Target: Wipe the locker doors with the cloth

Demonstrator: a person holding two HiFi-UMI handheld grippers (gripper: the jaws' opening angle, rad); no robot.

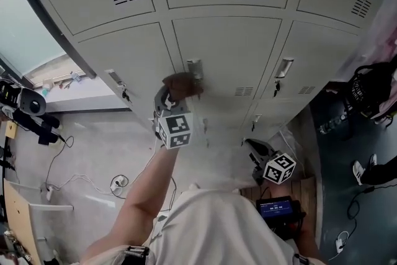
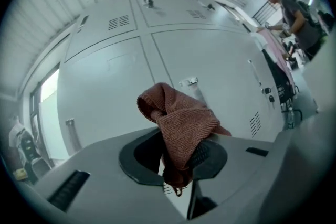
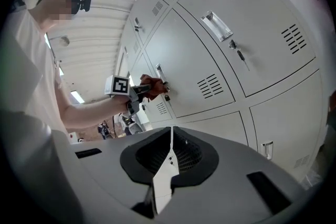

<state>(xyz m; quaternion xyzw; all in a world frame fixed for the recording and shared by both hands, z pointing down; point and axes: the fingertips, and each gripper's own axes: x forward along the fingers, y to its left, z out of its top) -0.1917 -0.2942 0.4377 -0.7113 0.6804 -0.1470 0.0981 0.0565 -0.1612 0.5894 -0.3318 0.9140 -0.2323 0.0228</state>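
Observation:
A reddish-brown cloth (image 1: 181, 85) is bunched in my left gripper (image 1: 169, 99), which is shut on it. The cloth rests against the middle grey locker door (image 1: 229, 53), right beside its metal handle (image 1: 195, 68). In the left gripper view the cloth (image 2: 178, 123) sticks up out of the jaws in front of the door (image 2: 215, 71) and handle (image 2: 189, 82). My right gripper (image 1: 259, 155) hangs lower, off the lockers, shut and empty (image 3: 171, 134). The right gripper view also shows the left gripper (image 3: 137, 91) and the cloth (image 3: 152, 85) at the door.
Neighbouring locker doors have handles and keys (image 1: 283, 68). Cables (image 1: 74, 180) trail over the floor at left. A dark device with a screen (image 1: 279, 208) lies by my right side. A black bag (image 1: 369, 93) and a shoe (image 1: 360, 170) are at right. Another person (image 2: 294, 13) stands far off.

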